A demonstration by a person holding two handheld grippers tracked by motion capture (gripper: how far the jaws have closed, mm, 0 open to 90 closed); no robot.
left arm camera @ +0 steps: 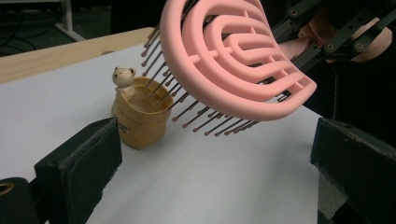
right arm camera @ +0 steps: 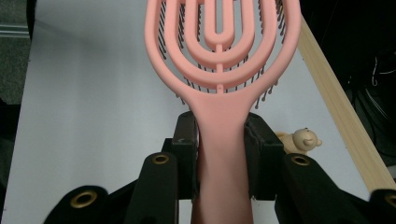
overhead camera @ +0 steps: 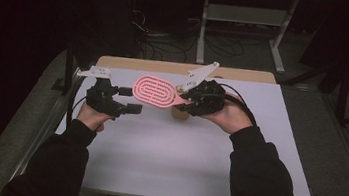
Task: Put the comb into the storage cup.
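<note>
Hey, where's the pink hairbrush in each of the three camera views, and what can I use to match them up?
High view: the pink hairbrush is at centre, above the table, held by its handle in the right tongs.
Left gripper view: top centre to right, bristles pointing down.
Right gripper view: centre, handle clamped at the bottom, head at the top.
Shared landmark: the small tan pot with a bear figure.

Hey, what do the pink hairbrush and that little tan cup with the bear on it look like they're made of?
The pink hairbrush looks like moulded plastic, matte and smooth with rounded loops; its dark bristles seem thin pins, plastic or metal, with small ball tips. The tan cup looks like glazed ceramic, going by its soft sheen, though glossy plastic is possible. The bear figure on its rim looks pale and matte, perhaps wood.
</note>
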